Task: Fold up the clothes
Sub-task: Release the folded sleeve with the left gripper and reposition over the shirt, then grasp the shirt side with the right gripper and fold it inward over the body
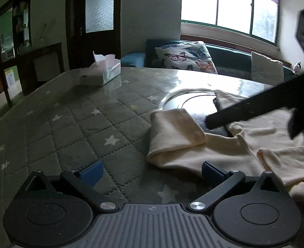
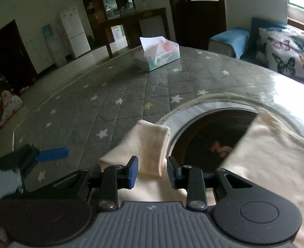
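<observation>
Cream garment [image 1: 224, 142] lies on the quilted bench [image 1: 85, 124], right part cut off. Left hand-held gripper [image 1: 152, 172] released, empty. Right hand-held gripper [image 2: 152, 173] part-closed, seemingly pinching nothing; blurred.

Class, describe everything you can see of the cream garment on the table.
The cream garment looks like soft knit cloth. It lies mostly flat on the quilted star-patterned table cover, partly over the round dark inset. One sleeve is folded back on itself, another lies across the body. No gripper pad presses on it.
</observation>
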Demonstrator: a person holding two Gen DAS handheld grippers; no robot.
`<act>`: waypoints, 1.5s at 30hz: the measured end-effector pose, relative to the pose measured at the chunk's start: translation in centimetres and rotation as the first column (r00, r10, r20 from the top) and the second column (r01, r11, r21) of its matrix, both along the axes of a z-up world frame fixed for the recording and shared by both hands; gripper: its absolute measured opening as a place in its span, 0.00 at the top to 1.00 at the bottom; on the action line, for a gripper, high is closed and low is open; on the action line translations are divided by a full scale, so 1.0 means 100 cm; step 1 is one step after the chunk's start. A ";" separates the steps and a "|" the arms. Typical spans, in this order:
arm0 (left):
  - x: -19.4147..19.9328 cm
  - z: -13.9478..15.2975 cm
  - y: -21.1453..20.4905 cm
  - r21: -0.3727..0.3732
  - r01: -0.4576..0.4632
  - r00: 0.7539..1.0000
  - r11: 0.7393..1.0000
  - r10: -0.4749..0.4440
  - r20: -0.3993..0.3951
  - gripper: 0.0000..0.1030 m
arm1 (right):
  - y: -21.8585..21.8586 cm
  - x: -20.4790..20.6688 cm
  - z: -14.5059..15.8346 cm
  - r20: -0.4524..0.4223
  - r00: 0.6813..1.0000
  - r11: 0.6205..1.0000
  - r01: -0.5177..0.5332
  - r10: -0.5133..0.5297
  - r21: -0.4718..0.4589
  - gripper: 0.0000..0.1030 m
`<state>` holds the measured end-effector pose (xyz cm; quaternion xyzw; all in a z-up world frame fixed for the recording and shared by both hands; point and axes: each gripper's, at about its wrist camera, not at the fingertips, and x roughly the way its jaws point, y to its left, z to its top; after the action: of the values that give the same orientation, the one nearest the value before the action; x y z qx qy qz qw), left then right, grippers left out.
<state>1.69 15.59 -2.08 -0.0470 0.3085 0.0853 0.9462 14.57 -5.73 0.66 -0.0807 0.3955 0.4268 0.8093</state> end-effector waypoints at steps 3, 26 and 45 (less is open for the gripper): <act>-0.001 -0.002 0.002 -0.017 -0.005 1.000 1.000 0.005 -0.007 0.00 | 0.014 0.010 -0.008 -0.014 1.000 1.000 0.008 -0.008 -0.007 0.70; 0.003 -0.006 -0.015 -0.021 0.004 0.999 1.000 -0.005 -0.044 0.00 | 0.018 0.027 -0.012 -0.093 0.995 0.998 0.045 -0.040 0.053 0.93; 0.022 -0.008 -0.075 0.071 0.087 0.994 0.994 -0.082 -0.071 0.00 | -0.083 -0.019 0.095 0.127 0.986 0.988 0.093 -0.109 0.124 0.94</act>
<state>3.93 8.11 -2.89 0.0041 0.3389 0.0580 0.9390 12.71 -14.06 10.20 -0.0409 0.3185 0.4013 0.8578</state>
